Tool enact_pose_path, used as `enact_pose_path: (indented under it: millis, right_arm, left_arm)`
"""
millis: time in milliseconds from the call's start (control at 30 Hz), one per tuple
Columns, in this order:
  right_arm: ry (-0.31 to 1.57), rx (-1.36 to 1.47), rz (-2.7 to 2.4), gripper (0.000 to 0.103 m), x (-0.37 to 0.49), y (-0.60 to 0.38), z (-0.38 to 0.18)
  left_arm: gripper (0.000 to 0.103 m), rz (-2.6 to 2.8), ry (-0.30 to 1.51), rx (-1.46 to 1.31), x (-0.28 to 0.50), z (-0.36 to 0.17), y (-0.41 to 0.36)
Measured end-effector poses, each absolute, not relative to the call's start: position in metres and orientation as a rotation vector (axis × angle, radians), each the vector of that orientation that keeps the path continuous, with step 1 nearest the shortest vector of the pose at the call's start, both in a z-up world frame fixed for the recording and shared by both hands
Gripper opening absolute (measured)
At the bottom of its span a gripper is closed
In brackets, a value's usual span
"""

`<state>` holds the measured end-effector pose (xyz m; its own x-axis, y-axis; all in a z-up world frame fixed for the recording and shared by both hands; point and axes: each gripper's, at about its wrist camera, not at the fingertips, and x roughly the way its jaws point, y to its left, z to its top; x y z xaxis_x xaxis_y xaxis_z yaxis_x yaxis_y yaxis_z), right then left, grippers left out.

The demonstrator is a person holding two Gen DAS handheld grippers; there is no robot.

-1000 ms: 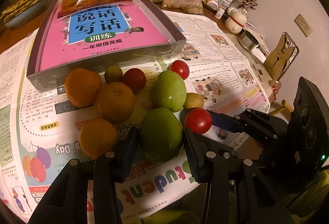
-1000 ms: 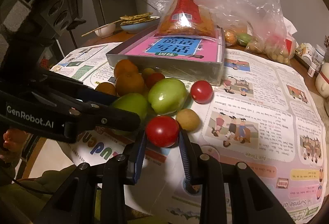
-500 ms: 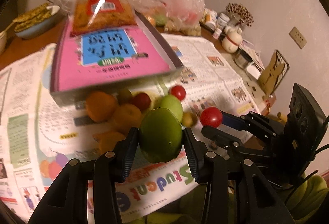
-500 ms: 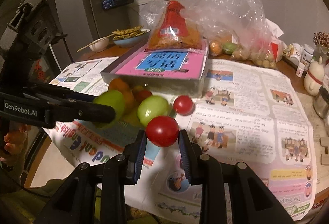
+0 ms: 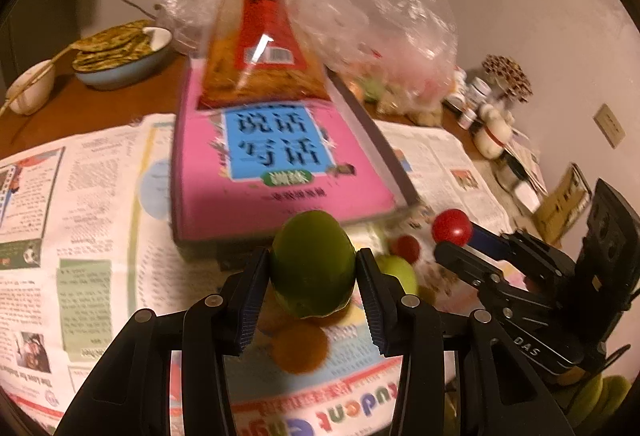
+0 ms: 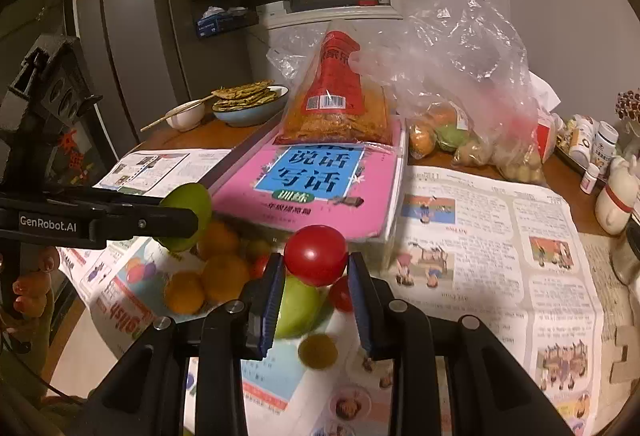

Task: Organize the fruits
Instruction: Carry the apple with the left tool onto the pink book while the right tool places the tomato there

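Left wrist view: left gripper (image 5: 313, 268) is clamped on a green fruit (image 5: 313, 263), held by its widest middle between both pads, lifted above the newspaper (image 5: 92, 276) that covers the table. Smooth skin suggests it could slip, and it looks firm and fairly heavy for its size, so a grip across the middle seems right. Below it lie an orange (image 5: 299, 348) and a paler green fruit (image 5: 396, 272). Beyond sits a shallow box (image 5: 384, 148) holding a pink book (image 5: 276, 172) with a red snack bag (image 5: 264, 48) resting on it. To the right, the other gripper carries a red tomato (image 5: 452, 227).

Right wrist view: right gripper (image 6: 315, 268) is closed on the red tomato (image 6: 315, 254), raised above the fruit pile. Its thin skin probably bruises easily, so light pressure across the sides seems best. Under it lie oranges (image 6: 224, 276), a pale green fruit (image 6: 298, 306) and a small yellowish fruit (image 6: 318, 350). A clear plastic bag (image 6: 460, 76) at the back holds more fruit. A blue bowl (image 6: 250, 112) holds flat pancakes. A small white bowl (image 6: 186, 116) has chopsticks across it; its contents are hidden.
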<state>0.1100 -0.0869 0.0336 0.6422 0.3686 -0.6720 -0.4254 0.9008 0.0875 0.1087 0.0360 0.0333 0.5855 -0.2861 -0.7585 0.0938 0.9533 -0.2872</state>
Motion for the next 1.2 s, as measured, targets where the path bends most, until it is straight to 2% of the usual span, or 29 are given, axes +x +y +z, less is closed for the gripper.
enact_pose_path:
  millis: [1200]
  right_arm:
    - [0.861,-0.104,0.449,0.033,0.192,-0.06,-0.001]
  left_arm:
    - [0.046,-0.063,0.966,-0.244,0.175,-0.01,0.065]
